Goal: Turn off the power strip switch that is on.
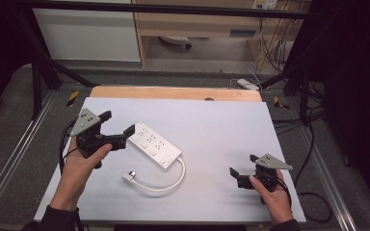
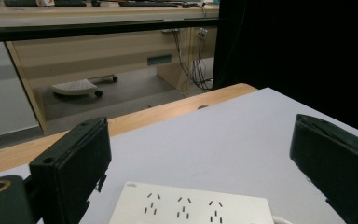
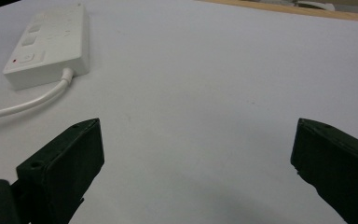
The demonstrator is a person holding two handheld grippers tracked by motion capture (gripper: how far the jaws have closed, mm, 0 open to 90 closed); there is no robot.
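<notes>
A white power strip (image 1: 154, 143) lies at an angle on the pale mat (image 1: 221, 130), left of centre. Its white cable (image 1: 171, 185) loops toward the front and ends in a plug (image 1: 129, 176). My left gripper (image 1: 119, 122) is open, its jaws standing to either side of the strip's far-left end without touching it. In the left gripper view the strip (image 2: 191, 205) sits low between the wide jaws of that gripper (image 2: 200, 128). My right gripper (image 1: 243, 164) is open over bare mat at the front right. Its own view has the strip (image 3: 51, 42) and cable (image 3: 28, 105) at upper left.
A wooden table edge (image 1: 173, 92) runs along the far side of the mat. Black frame bars (image 1: 173, 8) surround the table. A desk (image 2: 98, 51) and loose wires (image 1: 274, 43) stand beyond. A white object (image 1: 247, 84) lies on the floor at the back right.
</notes>
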